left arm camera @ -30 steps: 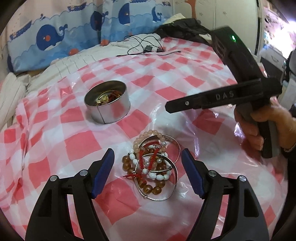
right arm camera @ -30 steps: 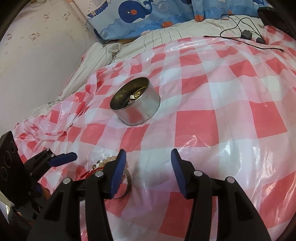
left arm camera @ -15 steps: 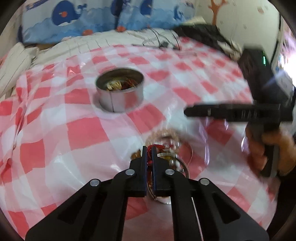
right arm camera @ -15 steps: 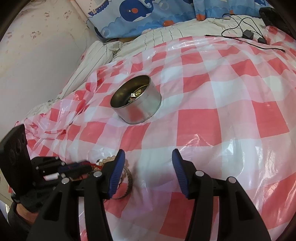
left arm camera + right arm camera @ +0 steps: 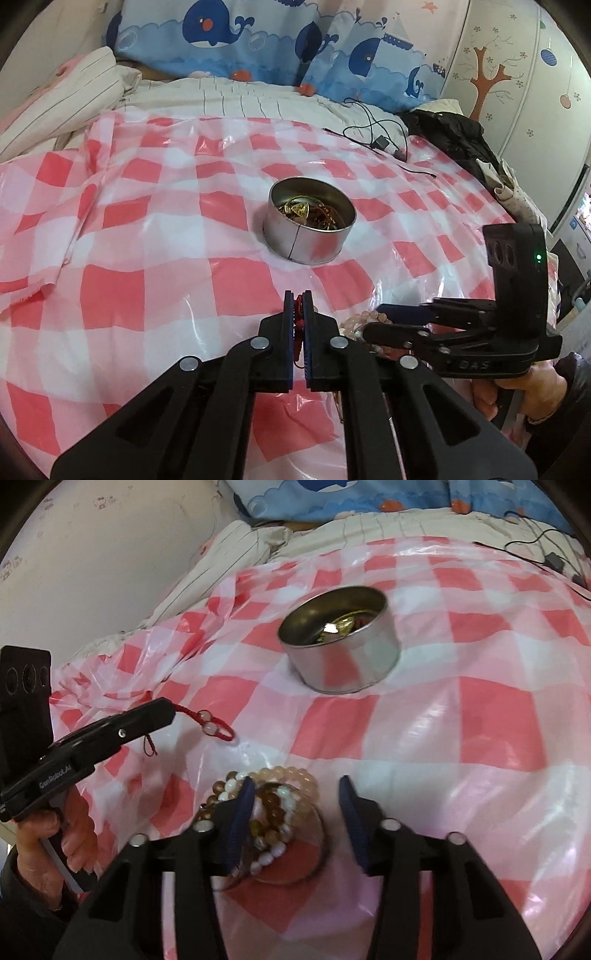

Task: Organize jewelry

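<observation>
Left hand-held gripper (image 5: 300, 306) has snapped shut on the red cord bracelet (image 5: 212, 725) and lifted it clear; right hand-held gripper (image 5: 295, 797) drops over the bead pile (image 5: 273, 812), closing.

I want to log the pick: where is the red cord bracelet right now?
In the right wrist view the red cord bracelet hangs from the shut left tool, at the left, clear of the bead pile and left of the tin.
</observation>
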Available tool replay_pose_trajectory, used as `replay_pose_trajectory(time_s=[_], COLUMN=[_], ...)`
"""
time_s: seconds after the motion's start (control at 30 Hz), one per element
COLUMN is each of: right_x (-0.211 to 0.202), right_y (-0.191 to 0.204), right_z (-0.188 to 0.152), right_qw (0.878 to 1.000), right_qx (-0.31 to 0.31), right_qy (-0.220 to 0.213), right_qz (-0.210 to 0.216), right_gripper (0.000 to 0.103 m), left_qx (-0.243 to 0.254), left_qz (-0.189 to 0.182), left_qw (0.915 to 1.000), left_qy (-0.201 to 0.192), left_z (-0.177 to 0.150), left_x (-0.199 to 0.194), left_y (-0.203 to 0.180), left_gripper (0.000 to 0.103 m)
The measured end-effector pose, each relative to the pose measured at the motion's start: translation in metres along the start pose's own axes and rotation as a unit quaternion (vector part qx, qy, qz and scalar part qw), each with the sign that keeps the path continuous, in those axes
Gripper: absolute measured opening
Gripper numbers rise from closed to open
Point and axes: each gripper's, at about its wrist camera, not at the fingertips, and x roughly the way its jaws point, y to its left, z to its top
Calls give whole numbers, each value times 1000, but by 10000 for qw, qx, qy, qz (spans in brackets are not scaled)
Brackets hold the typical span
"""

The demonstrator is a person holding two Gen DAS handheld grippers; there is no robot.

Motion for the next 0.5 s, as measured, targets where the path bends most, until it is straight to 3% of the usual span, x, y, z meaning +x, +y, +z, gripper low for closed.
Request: replay_pose_trajectory(time_s=[0.13, 0.33, 0.5], right_x=[-7, -43, -58], right_y=[1, -1, -13], right_z=[3, 13, 19], right_qw=[9998, 9961, 9936], right_qx=[-11, 81, 274], right_qy=[-211, -858, -1087], right_qz=[-11, 189, 146], right_gripper=[8, 8, 8], left_qx=[-35, -25, 1], left_qz=[54, 72, 116], left_qw=[10000, 10000, 9999], left_qy=[50, 50, 70], left_z=[0, -1, -1], left_x=[4, 4, 5], left_y=[2, 1, 1], left_gripper=[4, 4, 4])
